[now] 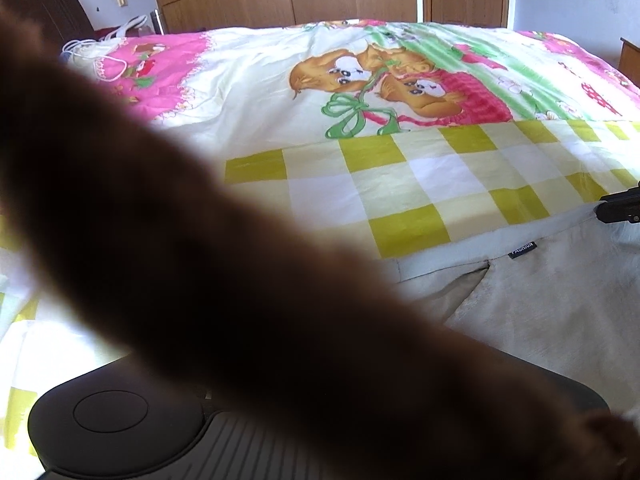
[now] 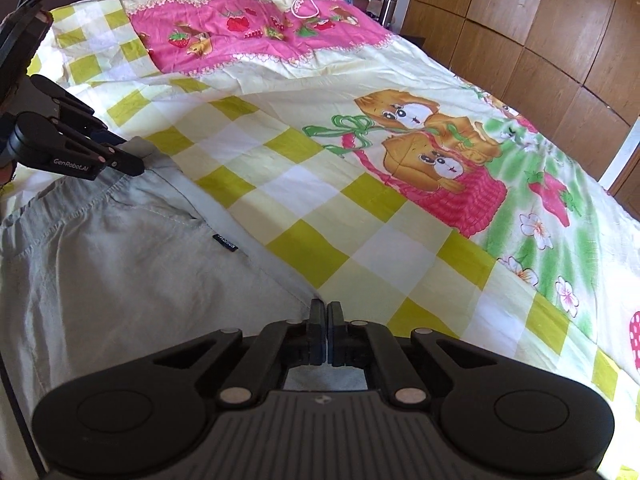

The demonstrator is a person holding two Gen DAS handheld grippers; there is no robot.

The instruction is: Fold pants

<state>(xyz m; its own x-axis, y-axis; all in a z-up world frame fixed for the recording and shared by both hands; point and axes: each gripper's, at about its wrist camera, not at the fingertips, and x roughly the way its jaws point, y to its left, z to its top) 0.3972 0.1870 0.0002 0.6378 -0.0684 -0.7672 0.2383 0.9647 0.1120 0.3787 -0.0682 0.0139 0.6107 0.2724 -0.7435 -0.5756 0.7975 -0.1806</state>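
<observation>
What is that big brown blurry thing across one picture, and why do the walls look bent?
Left wrist view: a dark, out-of-focus shape sits too near the lens, hiding the left gripper's jaws; the bedspread behind is sharp. Right wrist view: clear and evenly daylit; the fisheye lens bows the wooden wardrobe, and corners go black.

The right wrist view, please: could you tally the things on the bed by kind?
Pale grey cotton pants: 1
Black two-finger grippers: 2, the left gripper and the right gripper
White looped cord: 1
Total: 4
</observation>
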